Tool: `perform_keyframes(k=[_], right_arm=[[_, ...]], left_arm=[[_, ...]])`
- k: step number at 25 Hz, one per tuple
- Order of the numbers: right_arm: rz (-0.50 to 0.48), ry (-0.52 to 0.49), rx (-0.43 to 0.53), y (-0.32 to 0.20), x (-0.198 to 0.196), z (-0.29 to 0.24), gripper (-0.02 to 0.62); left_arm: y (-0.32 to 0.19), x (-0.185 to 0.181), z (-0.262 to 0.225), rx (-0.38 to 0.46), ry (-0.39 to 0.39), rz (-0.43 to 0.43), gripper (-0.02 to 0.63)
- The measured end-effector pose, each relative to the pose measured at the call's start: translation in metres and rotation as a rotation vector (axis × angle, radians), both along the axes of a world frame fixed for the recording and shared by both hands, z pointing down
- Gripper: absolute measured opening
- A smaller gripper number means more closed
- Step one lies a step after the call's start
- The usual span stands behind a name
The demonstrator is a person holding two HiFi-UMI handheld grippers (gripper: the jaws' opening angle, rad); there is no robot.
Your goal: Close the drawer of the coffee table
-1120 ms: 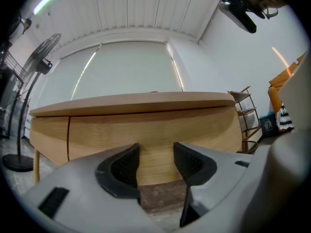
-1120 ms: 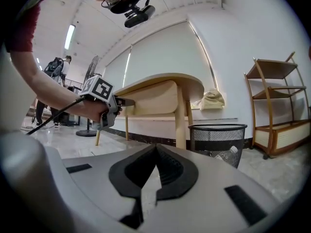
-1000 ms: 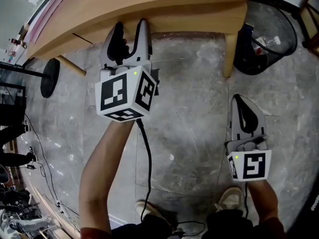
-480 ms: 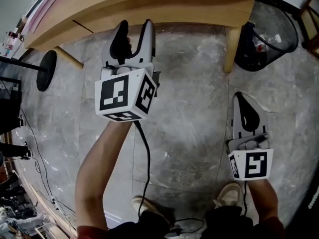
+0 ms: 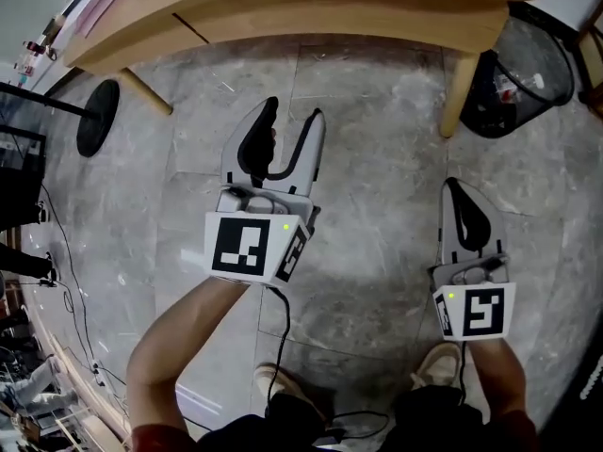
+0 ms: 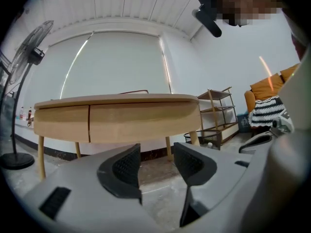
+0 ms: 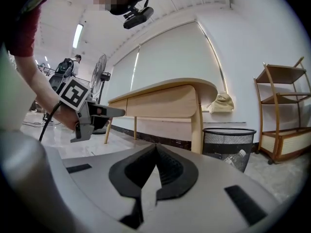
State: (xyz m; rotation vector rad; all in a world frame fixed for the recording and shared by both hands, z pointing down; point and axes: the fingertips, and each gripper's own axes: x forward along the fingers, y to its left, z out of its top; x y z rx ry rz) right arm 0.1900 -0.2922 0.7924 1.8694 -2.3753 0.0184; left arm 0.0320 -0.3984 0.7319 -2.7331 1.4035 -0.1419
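Observation:
The wooden coffee table runs along the top of the head view. Its drawer front sits flush with the table's side, a thin seam at its left end. My left gripper hangs open over the floor, well back from the table, with nothing between its jaws. My right gripper is shut and empty, low at the right, near the table's right leg. The right gripper view shows the table and the left gripper from the side.
A black mesh waste bin stands right of the table leg. A floor fan's round base sits at the left, with cables trailing over the grey stone floor. A wooden shelf unit stands against the far wall. My shoes are at the bottom.
My left gripper has drawn back from the table's edge toward me and now hangs over the bare floor. The right gripper has stayed where it was.

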Motion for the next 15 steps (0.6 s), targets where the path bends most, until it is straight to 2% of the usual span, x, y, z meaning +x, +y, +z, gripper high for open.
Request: perform_keyframes(k=[5, 9, 15], right_arm=[[-0.025, 0.0, 0.002, 0.003, -0.021, -0.006, -0.003], [-0.059, 0.015, -0.002, 0.01, -0.045, -0.01, -0.003], [-0.102, 0.027, -0.015, 0.022, -0.072, -0.009, -0.003]], left_arm=[[0.034, -0.024, 0.008, -0.016, -0.023, 0.004, 0.216], [0.066, -0.046, 0.006, -0.002, -0.012, 0.012, 0.216], [0.114, -0.079, 0.03, -0.054, -0.015, -0.016, 0.216]])
